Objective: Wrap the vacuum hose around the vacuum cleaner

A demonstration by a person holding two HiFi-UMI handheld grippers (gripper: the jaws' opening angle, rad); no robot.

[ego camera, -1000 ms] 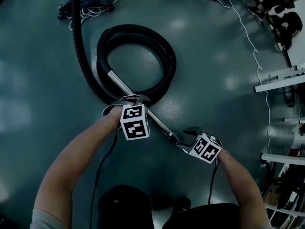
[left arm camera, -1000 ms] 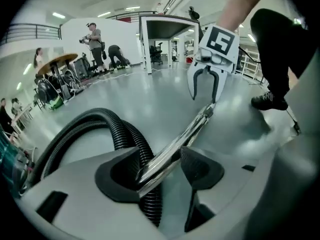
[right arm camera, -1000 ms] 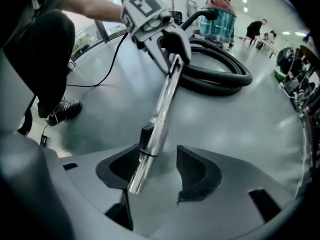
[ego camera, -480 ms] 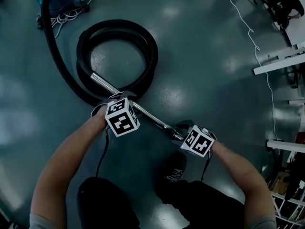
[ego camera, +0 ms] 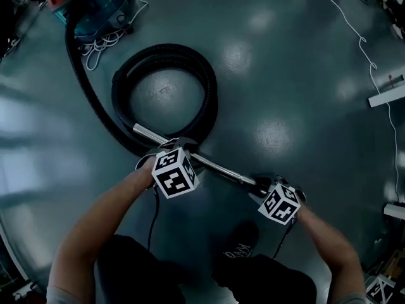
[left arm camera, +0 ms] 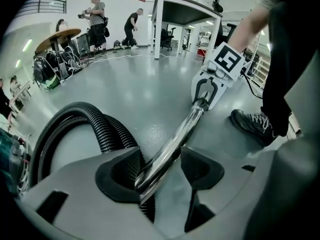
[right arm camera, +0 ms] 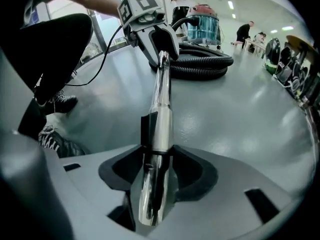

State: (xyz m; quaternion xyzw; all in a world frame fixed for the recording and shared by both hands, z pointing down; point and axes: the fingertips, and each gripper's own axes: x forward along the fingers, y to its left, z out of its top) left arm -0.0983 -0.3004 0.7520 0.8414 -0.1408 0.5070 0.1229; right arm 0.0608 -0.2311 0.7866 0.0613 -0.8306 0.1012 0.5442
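Shoe (ego camera: 239,246) and dark trouser legs occupy the near edge of the head view, with your two bare forearms (ego camera: 101,227) reaching forward above them over a glossy grey floor (ego camera: 285,94).

Your left gripper (left arm camera: 162,156) holds the metal wand (ego camera: 218,164) of the vacuum. The bright tube passes between its dark pads (left arm camera: 117,174), and both pads bear on it.

Your right gripper (right arm camera: 156,156) sits at the near end of the same wand. Its jaws are closing, and the pads (right arm camera: 192,171) stand tight against either side of the tube, just below a dark collar. The open end of the tube projects back past the pads toward the camera.

Between the two grippers the wand runs as one straight bar, slanting up and to the left in the head view.

Beyond your left gripper, the far end of the wand meets the black ribbed hose (ego camera: 209,87). The hose lies on the floor in a round coil of about two turns. One length leaves the coil and curves away to the vacuum cleaner (ego camera: 95,8), a teal canister with a red top at the upper left. The coil lies beside the canister, well apart from it, not around it.

A loose white cord (ego camera: 101,43) is bunched at the canister's base.

Farthest off, in the left gripper view, several people (left arm camera: 97,14) stand near a tall table (left arm camera: 185,6).
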